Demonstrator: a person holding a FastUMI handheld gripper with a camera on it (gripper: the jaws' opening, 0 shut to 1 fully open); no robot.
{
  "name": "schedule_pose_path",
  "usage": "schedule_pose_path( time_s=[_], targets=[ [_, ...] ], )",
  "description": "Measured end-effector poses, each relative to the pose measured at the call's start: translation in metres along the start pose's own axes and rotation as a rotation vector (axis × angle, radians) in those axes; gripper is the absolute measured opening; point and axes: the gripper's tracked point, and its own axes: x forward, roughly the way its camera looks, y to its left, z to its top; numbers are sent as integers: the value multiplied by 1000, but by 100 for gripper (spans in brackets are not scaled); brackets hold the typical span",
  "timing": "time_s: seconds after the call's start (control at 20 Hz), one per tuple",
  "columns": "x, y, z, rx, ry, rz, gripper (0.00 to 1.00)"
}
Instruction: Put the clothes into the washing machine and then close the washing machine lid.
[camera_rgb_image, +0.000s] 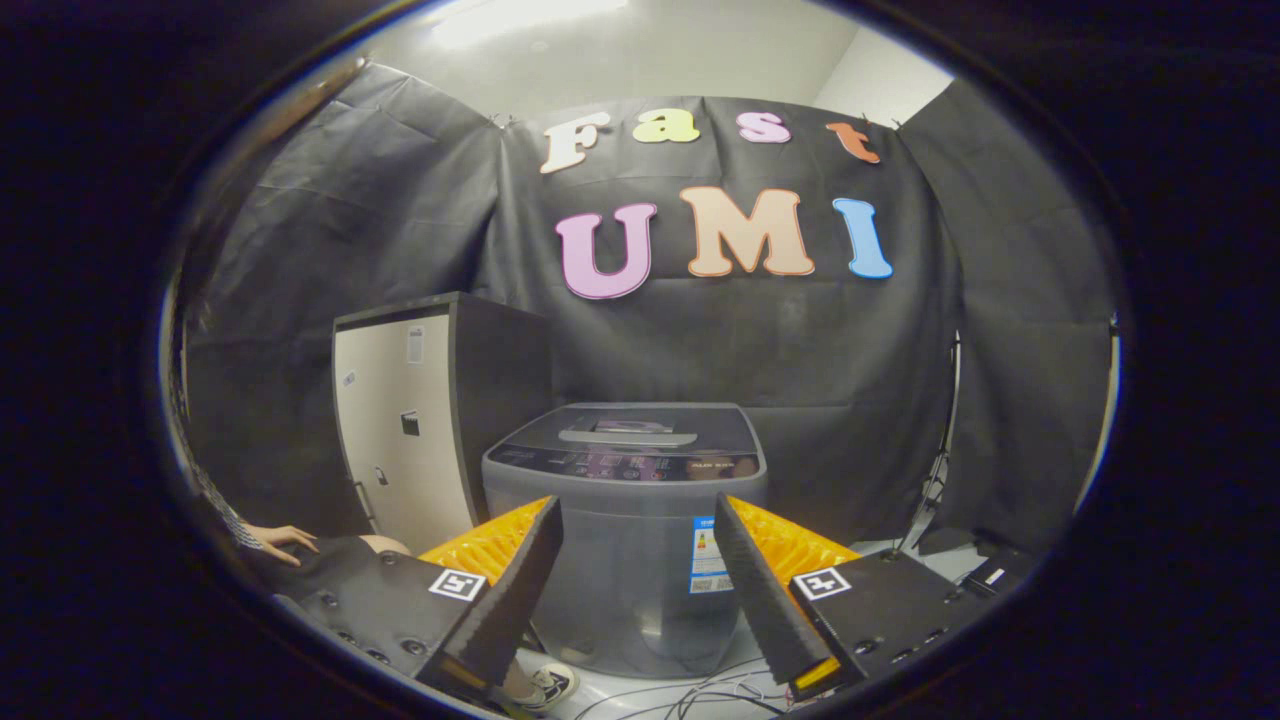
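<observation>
Fingers (520, 590) stood apart and empty, washing machine (625, 530) just beyond, its lid (628, 428) down. Likely next: locate clothes, then raise lid.

My hand-held gripper (635, 580), spread empty, shows ribbed matt black pads; ahead, the washing machine (625, 560) wears smooth grey plastic, lid (628, 432) glossy.

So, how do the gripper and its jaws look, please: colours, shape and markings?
The gripper has two black wedge-shaped jaws with finely ribbed inner faces and orange ridged backs. Each sits on a black plate with screws and a square black-and-white marker. A hand shows beside it, under a checked sleeve.
</observation>
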Motion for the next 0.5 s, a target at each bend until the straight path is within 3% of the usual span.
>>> schedule_pose_path(
  time_s=[0.5],
  targets=[
    [0, 0, 0, 0, 0, 0, 96]
  ],
)
